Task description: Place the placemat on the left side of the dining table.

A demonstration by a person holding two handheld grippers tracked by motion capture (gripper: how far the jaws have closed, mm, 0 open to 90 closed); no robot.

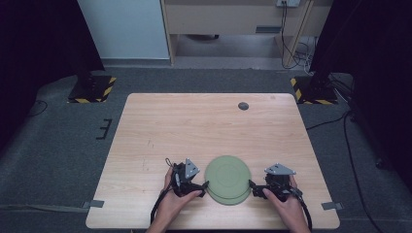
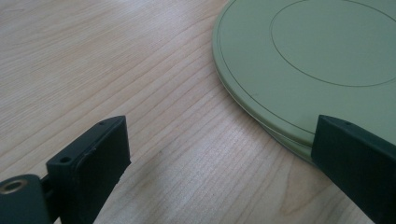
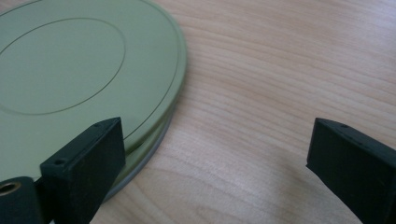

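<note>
Green plates (image 1: 228,177), stacked upside down near the front edge of the wooden table (image 1: 160,126), sit between the left gripper (image 1: 203,185) and the right gripper (image 1: 252,185) in the high view, each just at the stack's rim. Left gripper view: jaws spread wide, holding nothing, one jaw against the rim of the stack (image 2: 299,60), the other over bare wood. Right gripper view: jaws likewise spread and empty, one beside the stack's edge (image 3: 70,79), a second rim showing beneath the top plate.

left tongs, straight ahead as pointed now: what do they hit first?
Probably the edge of the green plates: one jaw of the left tongs already overlaps the stack's rim, while the other has bare wooden table ahead. Depth is unclear, so contact may be only a graze.
</note>
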